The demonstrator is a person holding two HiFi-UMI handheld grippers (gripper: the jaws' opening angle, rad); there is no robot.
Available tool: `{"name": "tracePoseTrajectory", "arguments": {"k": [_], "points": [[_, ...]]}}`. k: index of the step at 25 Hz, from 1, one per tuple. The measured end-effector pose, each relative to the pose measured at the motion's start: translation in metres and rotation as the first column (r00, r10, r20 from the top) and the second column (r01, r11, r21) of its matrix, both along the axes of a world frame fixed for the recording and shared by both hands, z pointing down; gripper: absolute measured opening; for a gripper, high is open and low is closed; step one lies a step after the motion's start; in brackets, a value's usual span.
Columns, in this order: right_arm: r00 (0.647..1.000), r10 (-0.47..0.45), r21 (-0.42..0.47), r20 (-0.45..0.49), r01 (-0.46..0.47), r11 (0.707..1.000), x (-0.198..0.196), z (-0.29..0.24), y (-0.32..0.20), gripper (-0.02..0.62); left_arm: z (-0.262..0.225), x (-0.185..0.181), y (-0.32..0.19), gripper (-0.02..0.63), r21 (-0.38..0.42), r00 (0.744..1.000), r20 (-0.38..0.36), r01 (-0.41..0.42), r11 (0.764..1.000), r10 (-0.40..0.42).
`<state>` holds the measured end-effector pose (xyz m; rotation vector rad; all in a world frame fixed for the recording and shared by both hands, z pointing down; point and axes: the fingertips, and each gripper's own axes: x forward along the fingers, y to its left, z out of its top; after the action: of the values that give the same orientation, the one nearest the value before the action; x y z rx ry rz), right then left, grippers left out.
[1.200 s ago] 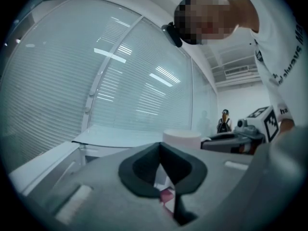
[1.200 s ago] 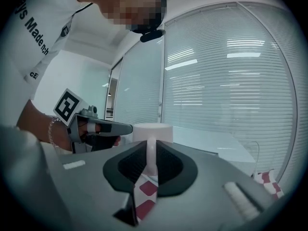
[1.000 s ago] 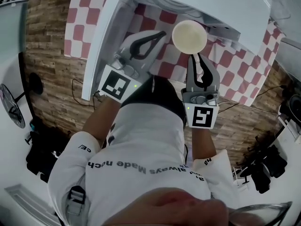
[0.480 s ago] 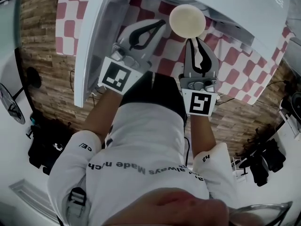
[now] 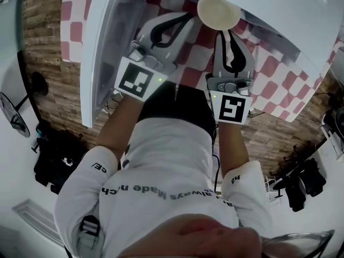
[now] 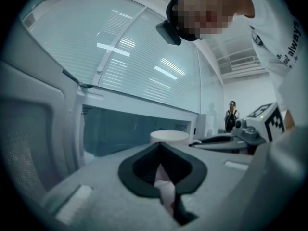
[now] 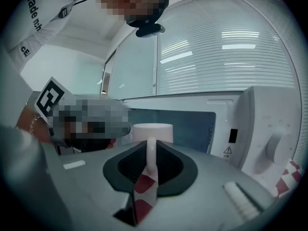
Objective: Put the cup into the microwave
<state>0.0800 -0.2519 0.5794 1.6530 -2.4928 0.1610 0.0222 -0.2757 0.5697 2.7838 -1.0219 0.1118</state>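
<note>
A: Where is the cup (image 5: 217, 12) sitting right now?

B: It is hanging in the air at the far end of the right gripper (image 5: 225, 34), just in front of the microwave (image 5: 285, 15), whose cavity is standing open. The red-and-white checked cloth (image 5: 269, 74) is lying below it.

A: How is the right gripper gripping it?

B: In the right gripper view, the fingers (image 7: 169, 154) are pressing together on the cup's thin white handle (image 7: 151, 154), and the cup is staying upright beyond them.

A: What is the left gripper (image 5: 185, 19) doing?

B: It is hovering just left of the cup, apart from it. In the left gripper view its fingers (image 6: 144, 160) are meeting at the tips with nothing between them, and the cup is showing past them, a little to the right.

A: And the door (image 5: 105, 52)?

B: It is swinging out wide on the left, beside the left gripper. On the right, the control panel with its knob (image 7: 275, 148) is facing the right gripper view
</note>
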Motion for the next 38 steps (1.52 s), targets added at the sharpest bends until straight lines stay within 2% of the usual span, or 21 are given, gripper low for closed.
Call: {"name": "tracePoseTrajectory", "arguments": {"k": [15,21,38], "points": [[0.999,0.031,0.004,0.043,-0.031,1.000,0.000,0.024,-0.047,0.041,0.021,0.005,-0.040,0.003,-0.003,0.999,0.009,0.040,0.999,-0.040],[0.999,0.039,0.014,0.036,-0.040,0.999,-0.002,0.029,-0.064,0.041,0.030,0.008,-0.053,0.003,-0.001,0.999,0.029,0.040,0.999,-0.040],[0.999,0.045,0.010,0.020,-0.046,0.999,-0.005,0.042,-0.085,0.041,0.043,0.010,-0.073,0.003,-0.006,0.998,0.027,0.058,0.998,-0.058]]}}
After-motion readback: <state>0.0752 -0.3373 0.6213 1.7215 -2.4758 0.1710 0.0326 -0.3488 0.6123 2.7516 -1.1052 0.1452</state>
